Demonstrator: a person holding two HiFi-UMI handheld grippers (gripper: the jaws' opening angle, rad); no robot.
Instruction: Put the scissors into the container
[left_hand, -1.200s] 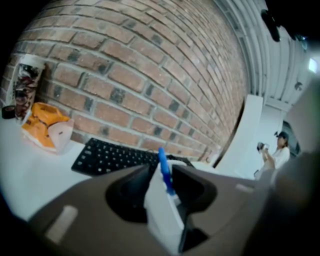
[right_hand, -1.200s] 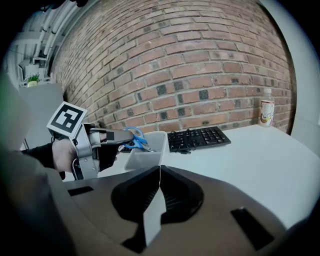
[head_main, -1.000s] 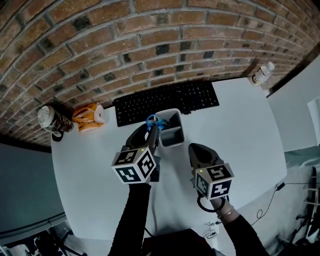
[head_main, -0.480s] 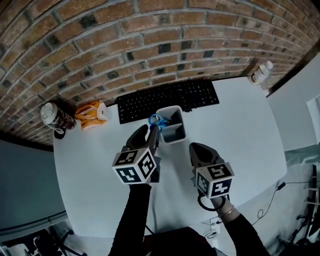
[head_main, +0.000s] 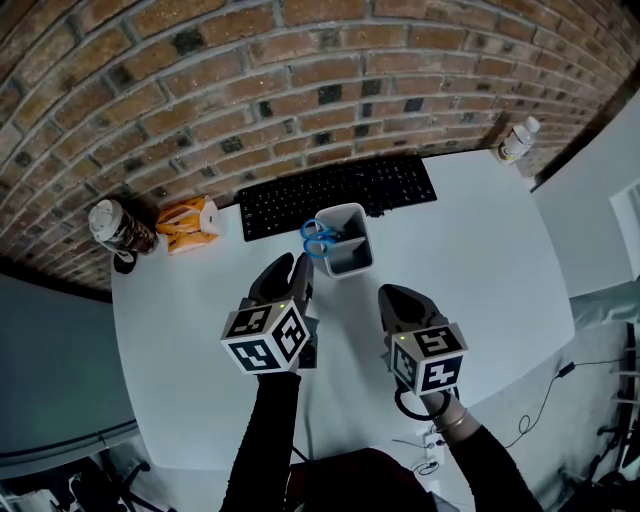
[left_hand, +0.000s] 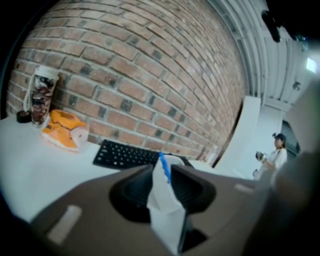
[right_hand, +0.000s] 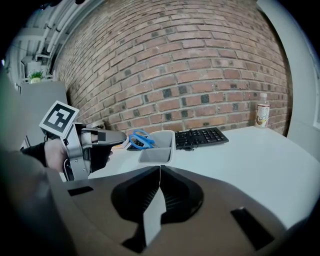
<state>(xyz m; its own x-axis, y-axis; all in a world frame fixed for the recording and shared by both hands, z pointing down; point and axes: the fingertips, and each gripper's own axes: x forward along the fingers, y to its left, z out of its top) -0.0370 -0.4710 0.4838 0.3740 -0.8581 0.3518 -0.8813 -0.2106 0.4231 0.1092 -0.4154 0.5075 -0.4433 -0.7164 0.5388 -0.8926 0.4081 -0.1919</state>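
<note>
Head view looks down on a white table (head_main: 480, 260) whose far edge runs along a brick wall (head_main: 300, 90). A black keyboard (head_main: 335, 195) lies against that edge, and the grey container (head_main: 352, 260) sits just in front of it. The scissors (head_main: 316, 238) are in the container, in the compartment nearer the keyboard, with their blue handles up and leaning over its left rim. The left gripper (head_main: 288, 272) points at the container from just short of it. Its jaws are wide apart, though they have just been closing a little, and they grip nothing. The right gripper (head_main: 392, 296) hangs near the table's front with its jaws together and empty. The right half of the table is open all the way to a small bottle (head_main: 515, 140) in the far right corner. On the far left a patterned cup (head_main: 118, 228) and an orange packet (head_main: 188, 225) stand by the wall. The bottle's label and the cup's print are too small to read.
</note>
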